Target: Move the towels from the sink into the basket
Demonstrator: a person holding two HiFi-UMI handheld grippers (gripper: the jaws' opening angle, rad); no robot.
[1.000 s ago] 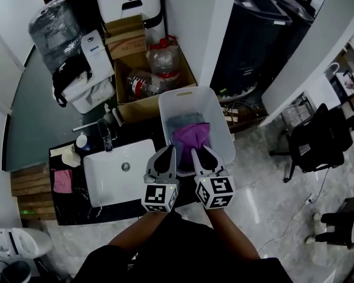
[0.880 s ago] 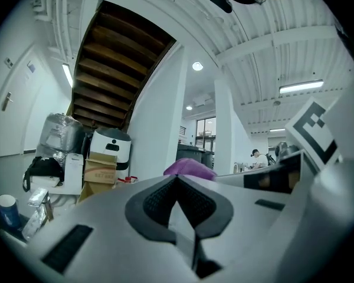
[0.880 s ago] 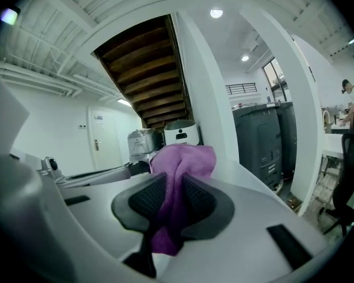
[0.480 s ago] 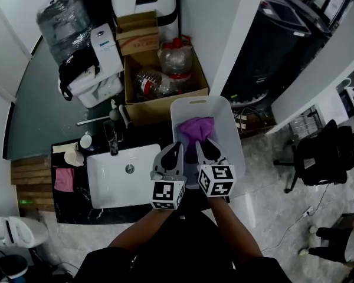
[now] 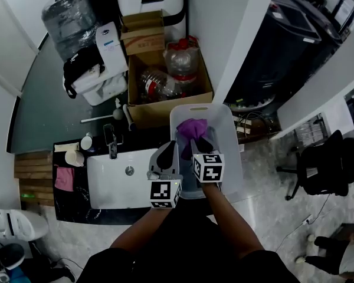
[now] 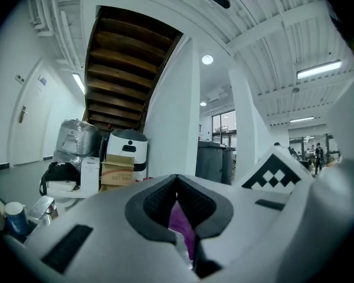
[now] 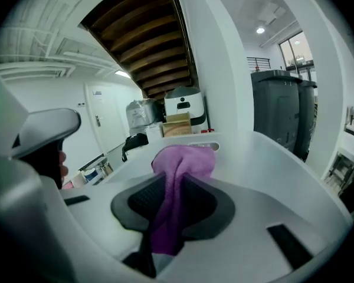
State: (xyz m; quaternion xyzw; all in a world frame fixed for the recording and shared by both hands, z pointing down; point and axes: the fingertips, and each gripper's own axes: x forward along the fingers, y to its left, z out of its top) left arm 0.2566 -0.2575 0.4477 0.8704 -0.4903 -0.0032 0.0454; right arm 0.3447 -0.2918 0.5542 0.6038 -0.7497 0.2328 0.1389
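A purple towel [image 5: 192,128] hangs inside the white basket [image 5: 231,140], which stands to the right of the white sink [image 5: 115,184]. My right gripper [image 5: 200,145] is shut on the purple towel [image 7: 183,158], and in the right gripper view [image 7: 171,178] the cloth bunches above the pads over the basket's wall [image 7: 271,158]. My left gripper [image 5: 168,153] sits level at the basket's left rim. Its jaws [image 6: 176,178] are closed, with a strip of purple cloth [image 6: 180,221] between the pads. The sink basin looks bare.
A pink cloth [image 5: 63,180] lies on the dark counter left of the sink, near a faucet [image 5: 111,141] and cups. Behind stand a cardboard box of bottles [image 5: 165,81], a black bag [image 5: 82,63] and a wrapped water jug. An office chair [image 5: 327,170] is at right.
Both grippers have moved forward toward the basket. The right one has dropped lower, taking the purple towel down inside the basket's walls.
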